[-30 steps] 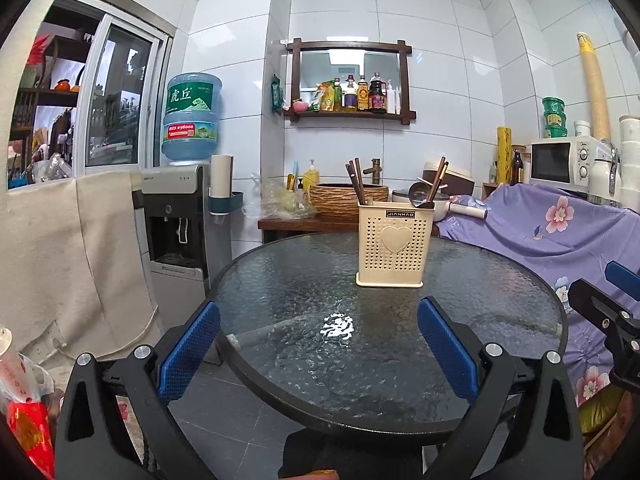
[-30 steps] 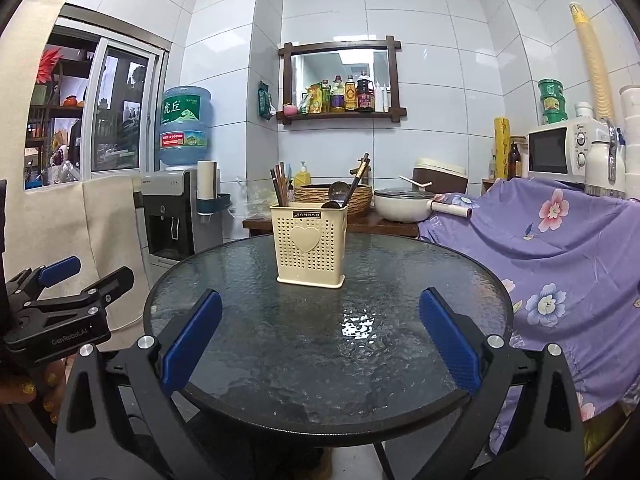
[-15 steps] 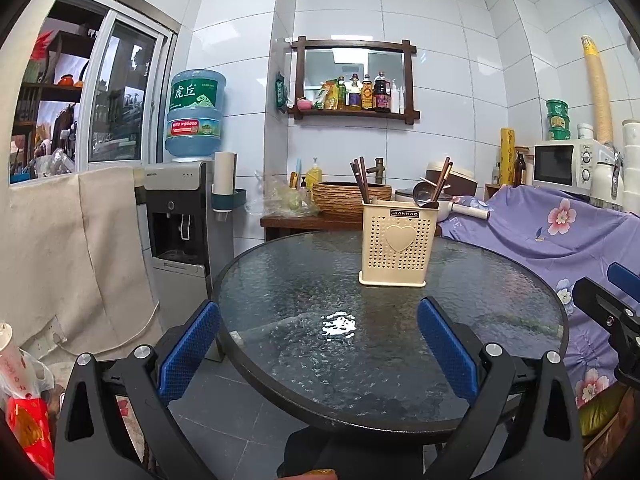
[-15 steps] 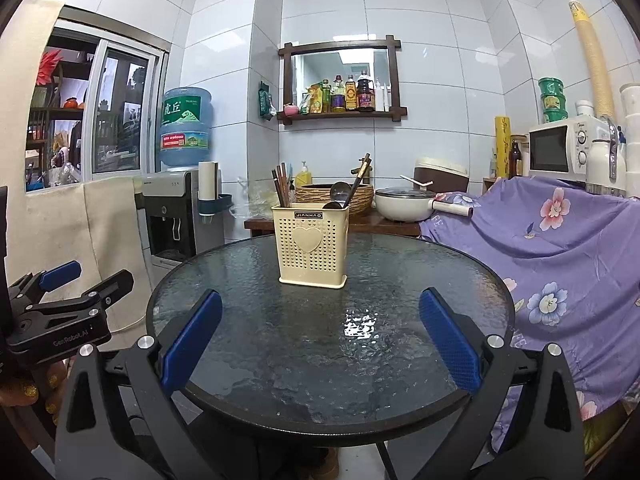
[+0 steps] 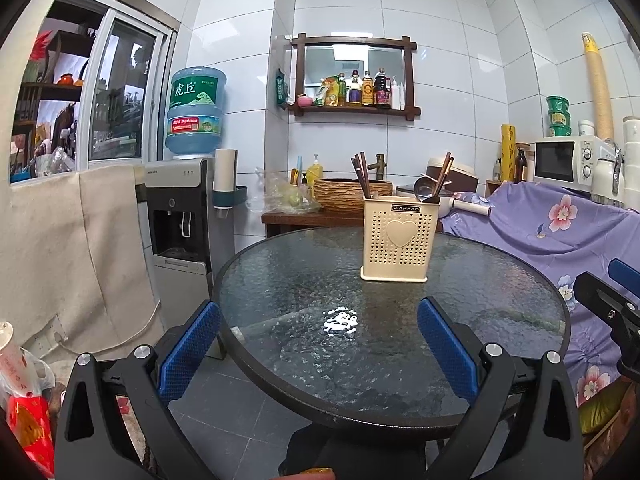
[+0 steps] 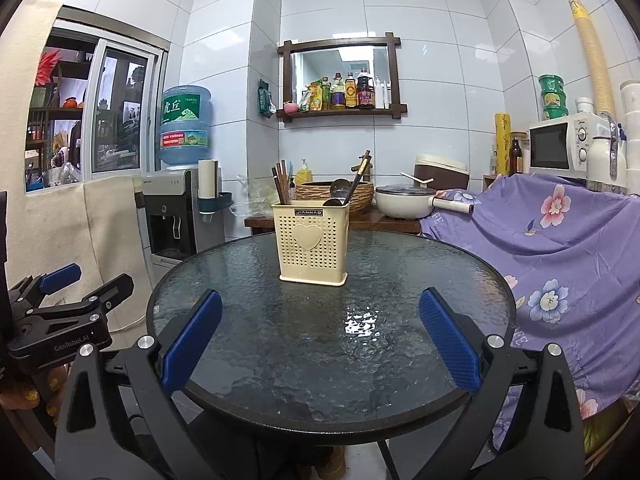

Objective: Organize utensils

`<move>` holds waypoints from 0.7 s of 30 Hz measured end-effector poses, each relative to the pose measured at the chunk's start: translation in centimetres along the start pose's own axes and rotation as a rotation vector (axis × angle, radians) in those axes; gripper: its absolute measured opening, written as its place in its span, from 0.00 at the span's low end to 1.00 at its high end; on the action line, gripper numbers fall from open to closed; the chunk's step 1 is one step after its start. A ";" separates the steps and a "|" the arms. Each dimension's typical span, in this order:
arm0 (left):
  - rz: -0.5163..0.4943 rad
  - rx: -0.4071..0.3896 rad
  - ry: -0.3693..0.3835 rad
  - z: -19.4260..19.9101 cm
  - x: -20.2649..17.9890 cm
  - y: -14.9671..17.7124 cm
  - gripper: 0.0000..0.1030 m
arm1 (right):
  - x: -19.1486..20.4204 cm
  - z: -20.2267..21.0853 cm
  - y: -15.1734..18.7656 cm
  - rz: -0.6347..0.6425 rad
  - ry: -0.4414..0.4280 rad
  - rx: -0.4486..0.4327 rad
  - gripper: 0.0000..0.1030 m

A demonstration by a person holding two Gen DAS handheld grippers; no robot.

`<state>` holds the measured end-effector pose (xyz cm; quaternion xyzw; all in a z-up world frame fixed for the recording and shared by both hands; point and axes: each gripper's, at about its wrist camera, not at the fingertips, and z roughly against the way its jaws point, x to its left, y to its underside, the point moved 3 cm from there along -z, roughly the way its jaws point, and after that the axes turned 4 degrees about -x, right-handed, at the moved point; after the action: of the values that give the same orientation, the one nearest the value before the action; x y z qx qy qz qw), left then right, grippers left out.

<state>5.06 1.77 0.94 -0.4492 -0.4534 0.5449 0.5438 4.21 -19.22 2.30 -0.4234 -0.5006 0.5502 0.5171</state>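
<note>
We hold our left gripper (image 5: 318, 344) wide open and empty at the near edge of the round glass table (image 5: 280, 280). Further right stands one cream utensil holder (image 5: 396, 238), already filled: several chopsticks (image 5: 362, 176) on its left, one ladle (image 5: 425, 190) and more sticks on its right. No utensil lies loose, so the sorting looks finished. Our right gripper (image 6: 320, 338) is also wide open, empty.
</note>
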 end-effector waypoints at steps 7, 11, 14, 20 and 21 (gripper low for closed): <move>-0.002 0.001 -0.003 0.0 -0.1 0.0 0.94 | 0.0 0.0 0.0 0.001 -0.001 0.000 0.94; -0.007 0.003 -0.001 -0.1 -0.1 0.0 0.94 | -0.1 -0.1 0.2 -0.003 0.000 0.002 0.94; -0.003 0.002 -0.003 -0.1 -0.1 0.0 0.94 | -0.1 -0.2 0.3 -0.002 -0.002 0.005 0.94; -0.008 0.004 -0.003 0.0 -0.1 0.0 0.94 | 0.0 -0.2 0.3 -0.005 -0.001 0.002 0.94; -0.008 0.004 -0.002 0.0 -0.1 0.0 0.94 | 0.0 -0.2 0.3 -0.006 -0.001 0.002 0.94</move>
<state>5.10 1.66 0.93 -0.4457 -0.4547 0.5440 0.5465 4.35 -19.21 1.96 -0.4212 -0.5015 0.5494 0.5189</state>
